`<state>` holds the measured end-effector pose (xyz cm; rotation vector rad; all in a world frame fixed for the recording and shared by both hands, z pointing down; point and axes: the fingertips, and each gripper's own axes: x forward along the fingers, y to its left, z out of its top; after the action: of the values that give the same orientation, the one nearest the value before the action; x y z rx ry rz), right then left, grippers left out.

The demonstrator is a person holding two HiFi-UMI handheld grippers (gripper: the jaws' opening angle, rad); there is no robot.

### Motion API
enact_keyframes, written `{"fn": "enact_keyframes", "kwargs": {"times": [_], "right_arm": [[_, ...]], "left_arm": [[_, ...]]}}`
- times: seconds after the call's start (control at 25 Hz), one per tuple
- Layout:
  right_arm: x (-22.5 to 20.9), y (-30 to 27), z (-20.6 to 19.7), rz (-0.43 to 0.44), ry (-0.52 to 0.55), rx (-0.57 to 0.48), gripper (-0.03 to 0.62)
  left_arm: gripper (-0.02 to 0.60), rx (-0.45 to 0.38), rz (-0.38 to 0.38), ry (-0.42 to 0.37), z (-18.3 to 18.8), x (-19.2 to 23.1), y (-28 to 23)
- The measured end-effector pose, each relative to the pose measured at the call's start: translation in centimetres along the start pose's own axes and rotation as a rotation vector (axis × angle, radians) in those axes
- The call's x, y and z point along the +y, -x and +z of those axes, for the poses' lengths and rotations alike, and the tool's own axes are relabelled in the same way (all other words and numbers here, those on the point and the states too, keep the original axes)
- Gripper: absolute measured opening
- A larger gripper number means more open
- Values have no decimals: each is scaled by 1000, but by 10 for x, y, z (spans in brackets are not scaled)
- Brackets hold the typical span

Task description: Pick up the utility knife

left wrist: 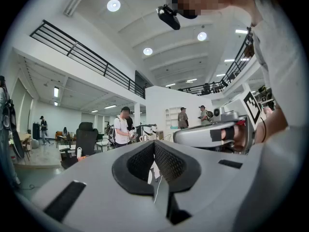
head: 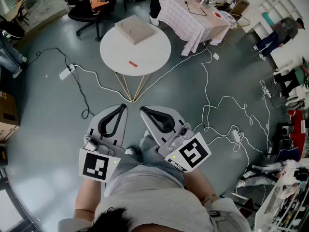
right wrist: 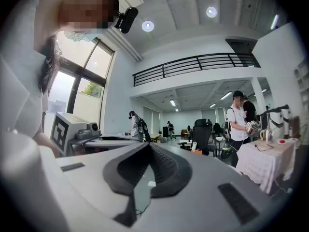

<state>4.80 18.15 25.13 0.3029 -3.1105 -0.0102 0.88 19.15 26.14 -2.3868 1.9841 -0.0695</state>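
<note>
L tongs (head: 122,107) & R tongs (head: 143,110) both closed, empty, held by body | red utility knife (head: 133,64) lay by near-side edge of round white surface (head: 157,57), well apart | best: approach, open R pair, straddle handle's narrow width.

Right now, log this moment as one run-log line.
phase: not started | left gripper: shut, empty | right gripper: shut, empty | utility knife: on round table, untouched

Left gripper (head: 123,107) and right gripper (head: 143,110) held side by side
Both are pointed forward, jaws closed on nothing.
</note>
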Motion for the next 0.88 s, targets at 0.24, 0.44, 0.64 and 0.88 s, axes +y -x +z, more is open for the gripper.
{"fn": "enact_keyframes", "kwargs": {"times": [0.24, 0.44, 0.64, 0.88], "right_arm": [[18, 2, 4, 4, 13, -7, 6], [22, -2, 4, 8, 14, 4, 8], [22, -7, 3, 16, 7, 5, 8], [6, -11, 0, 33, -23, 1, 9]], "left_arm": [[11, -2, 1, 0, 3, -2, 18], [11, -4, 3, 1, 4, 2, 23], [11, -2, 2, 5, 0, 5, 23], [11, 0, 2, 8, -2, 6, 7]]}}
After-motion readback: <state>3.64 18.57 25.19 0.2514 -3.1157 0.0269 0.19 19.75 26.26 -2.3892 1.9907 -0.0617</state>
